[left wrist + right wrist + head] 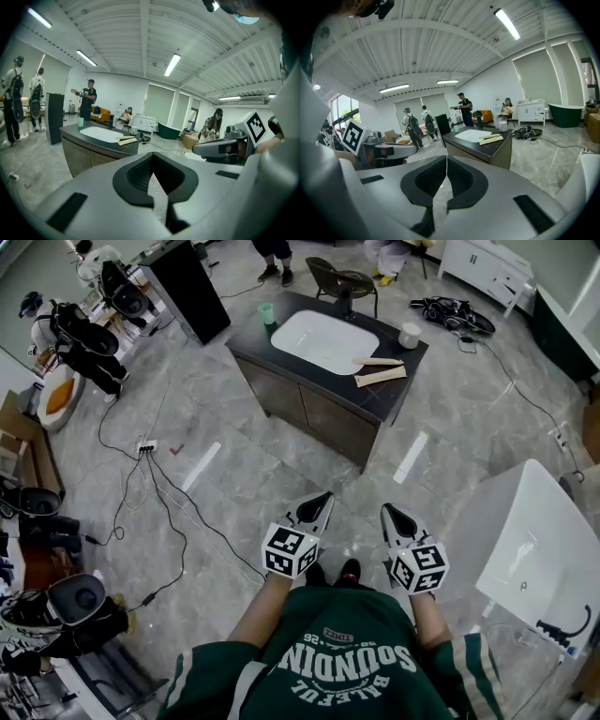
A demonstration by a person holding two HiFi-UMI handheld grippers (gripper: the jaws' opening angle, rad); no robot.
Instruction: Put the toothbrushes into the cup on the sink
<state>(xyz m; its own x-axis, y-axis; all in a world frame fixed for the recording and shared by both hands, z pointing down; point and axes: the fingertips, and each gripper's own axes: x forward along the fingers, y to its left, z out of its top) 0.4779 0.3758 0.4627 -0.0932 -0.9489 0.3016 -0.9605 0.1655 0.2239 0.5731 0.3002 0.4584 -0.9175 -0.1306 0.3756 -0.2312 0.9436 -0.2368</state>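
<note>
Seen from the head camera, a person in a green top stands well back from a dark counter [255, 341] with a white basin [309, 329] set into it. Floor cables trail to the left.

The left gripper [317, 503] and the right gripper [394, 516] are held side by side in front of the body, pointing toward the counter. Each gripper's own view shows its jaws pressed together with nothing between them.

Two toothbrushes [382, 377], pale and flat, lie close together on the counter just right of the basin, near the front right corner. A white cup [410, 335] stands near them at the back right. A green cup [266, 313] stands at the far left corner, with the basin between it and the toothbrushes. A dark tap [345, 296] rises behind the basin. I cannot tell which cup is meant, though the white one is the nearer.

The step in hand looks to be the approach; nothing is picked up yet. To do it well, walk right up to the counter first, then spread the jaws before lowering. The toothbrushes lie flat, so come down from above and pinch one across its narrow width near one end. Taking one at a time should avoid nudging its neighbour.
</note>
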